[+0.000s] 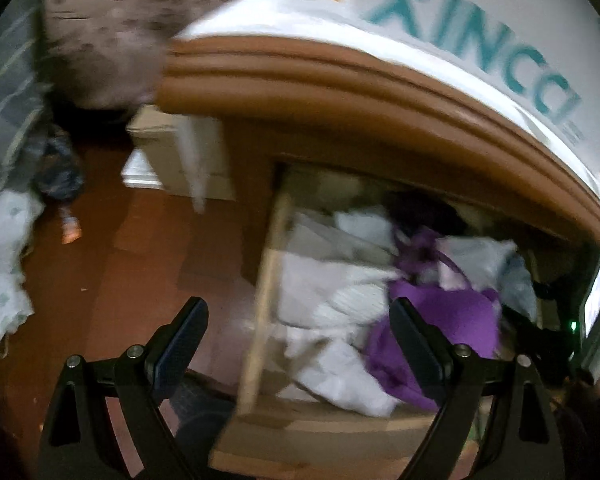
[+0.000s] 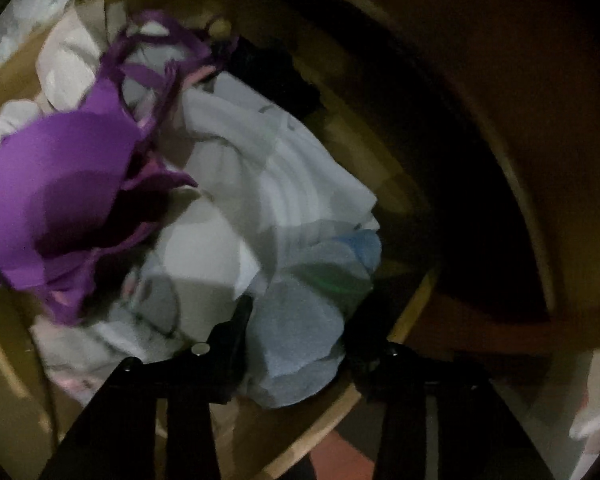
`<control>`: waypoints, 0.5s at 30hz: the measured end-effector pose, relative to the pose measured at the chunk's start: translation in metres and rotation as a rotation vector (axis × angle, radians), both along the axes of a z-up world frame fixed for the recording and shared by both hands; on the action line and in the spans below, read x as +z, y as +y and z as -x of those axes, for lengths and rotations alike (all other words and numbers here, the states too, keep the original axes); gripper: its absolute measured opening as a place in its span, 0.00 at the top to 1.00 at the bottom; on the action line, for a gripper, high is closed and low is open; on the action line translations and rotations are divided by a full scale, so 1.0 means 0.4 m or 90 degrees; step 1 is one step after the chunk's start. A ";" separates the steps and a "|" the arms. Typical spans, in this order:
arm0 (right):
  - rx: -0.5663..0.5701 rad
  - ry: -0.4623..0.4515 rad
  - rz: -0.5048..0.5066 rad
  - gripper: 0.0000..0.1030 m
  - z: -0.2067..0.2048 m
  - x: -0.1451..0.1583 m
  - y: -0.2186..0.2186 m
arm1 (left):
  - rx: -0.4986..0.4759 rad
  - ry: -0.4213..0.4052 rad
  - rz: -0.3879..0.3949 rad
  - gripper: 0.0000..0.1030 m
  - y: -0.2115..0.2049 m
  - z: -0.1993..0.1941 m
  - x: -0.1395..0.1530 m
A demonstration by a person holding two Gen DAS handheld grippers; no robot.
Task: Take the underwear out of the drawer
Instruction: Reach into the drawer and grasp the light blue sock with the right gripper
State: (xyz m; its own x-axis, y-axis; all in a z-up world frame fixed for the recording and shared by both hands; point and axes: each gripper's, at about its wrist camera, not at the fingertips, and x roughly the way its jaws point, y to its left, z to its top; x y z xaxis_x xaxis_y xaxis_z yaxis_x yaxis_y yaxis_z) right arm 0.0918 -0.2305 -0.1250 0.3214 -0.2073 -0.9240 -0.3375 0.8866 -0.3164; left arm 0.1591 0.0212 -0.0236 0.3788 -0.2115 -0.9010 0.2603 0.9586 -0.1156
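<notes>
Teal lettering "XINCA" [image 1: 472,40] on white box, open drawer [image 1: 260,312] below

open wooden drawer [image 2: 404,312], dim light, view blurred. contents: purple bra [image 2: 60,184] with straps, at left, on top of the heap; white folded garments [image 2: 268,184], centre; pale blue-grey garment [image 2: 300,332], near front, pressed between the right gripper [image 2: 296,320] fingers.
</notes>
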 end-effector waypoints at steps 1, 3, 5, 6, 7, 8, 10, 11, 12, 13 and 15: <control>-0.012 -0.008 -0.020 0.59 0.012 0.019 -0.002 | -0.014 0.007 0.006 0.12 -0.011 0.005 -0.005; -0.024 -0.024 -0.045 0.59 0.032 0.047 0.002 | -0.040 0.014 0.000 0.07 -0.037 0.013 -0.015; -0.034 -0.031 -0.070 0.59 0.049 0.071 -0.004 | -0.067 0.008 -0.024 0.06 -0.069 0.024 -0.024; -0.041 -0.039 -0.088 0.59 0.062 0.082 -0.002 | -0.074 0.007 -0.029 0.06 -0.077 0.024 -0.026; -0.050 -0.046 -0.105 0.59 0.072 0.096 -0.006 | -0.081 0.009 -0.030 0.06 -0.085 0.026 -0.029; -0.057 -0.051 -0.116 0.59 0.080 0.106 -0.008 | -0.085 0.015 -0.027 0.06 -0.092 0.028 -0.033; -0.073 -0.070 -0.141 0.59 0.095 0.123 -0.020 | -0.088 0.026 -0.021 0.06 -0.101 0.027 -0.040; -0.083 -0.073 -0.160 0.59 0.100 0.130 -0.030 | -0.088 0.027 -0.020 0.06 -0.102 0.026 -0.042; -0.090 -0.078 -0.174 0.59 0.098 0.138 -0.042 | -0.090 0.026 -0.019 0.06 -0.108 0.028 -0.042; -0.100 -0.093 -0.189 0.59 0.098 0.155 -0.055 | -0.097 0.026 -0.017 0.06 -0.116 0.030 -0.042; -0.123 -0.110 -0.212 0.59 0.142 0.177 -0.057 | -0.118 0.030 -0.012 0.06 -0.134 0.040 -0.044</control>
